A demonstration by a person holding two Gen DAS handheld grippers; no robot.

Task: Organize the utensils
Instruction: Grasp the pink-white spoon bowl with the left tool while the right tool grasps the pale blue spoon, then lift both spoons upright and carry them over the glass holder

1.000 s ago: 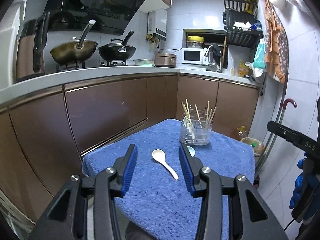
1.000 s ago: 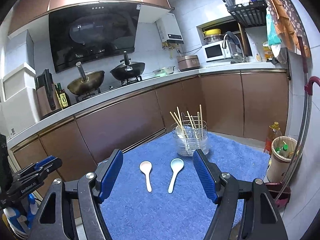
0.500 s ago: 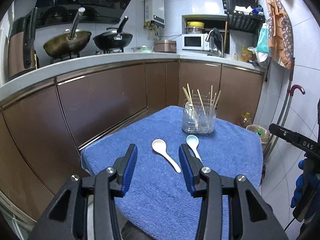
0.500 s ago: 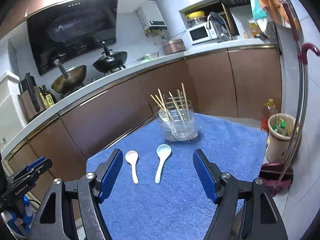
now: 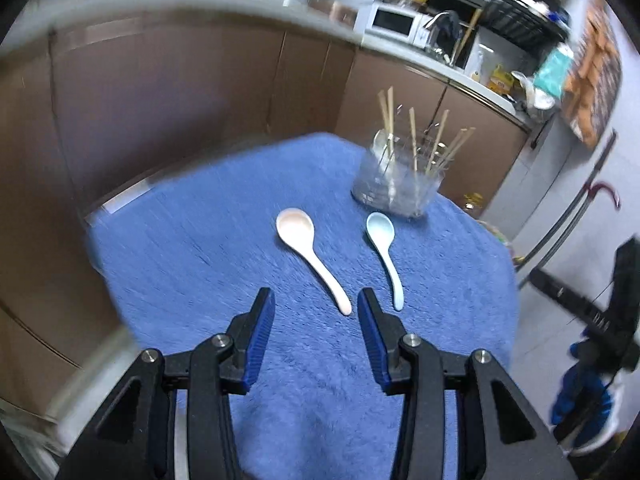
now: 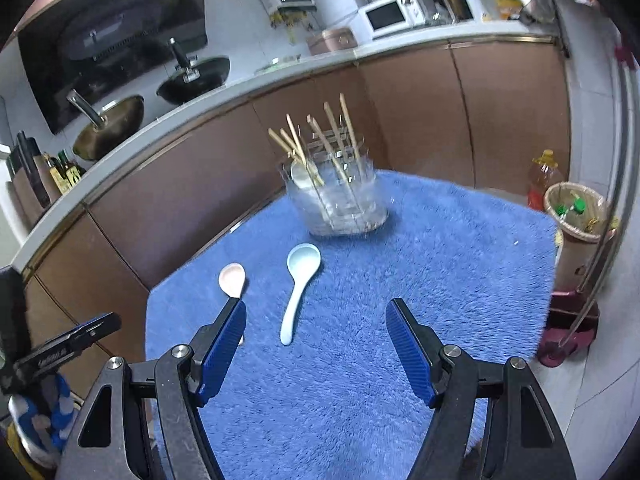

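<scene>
Two spoons lie side by side on a blue towel point(image 5: 200, 264) point(image 6: 440, 264): a pale pink spoon point(image 5: 310, 250) point(image 6: 232, 278) and a light blue spoon point(image 5: 384, 250) point(image 6: 298, 284). Behind them stands a clear utensil holder point(image 5: 396, 188) point(image 6: 340, 208) with several wooden chopsticks and a white spoon inside. My left gripper point(image 5: 316, 304) is open and empty, just short of the pink spoon's handle end. My right gripper point(image 6: 316, 316) is open and empty, with the blue spoon's handle between its fingers' line of sight, above the towel.
Brown kitchen cabinets point(image 6: 160, 208) and a countertop with woks, a microwave point(image 6: 386, 18) and a sink run behind the towel. A waste bin point(image 6: 576, 220) and an oil bottle point(image 6: 542, 174) stand on the floor at right. The other gripper shows at each view's edge.
Both grippers have dropped and tilted down toward the towel, coming closer to the two spoons. Their jaws kept the same width. The spoons and holder stayed put.
</scene>
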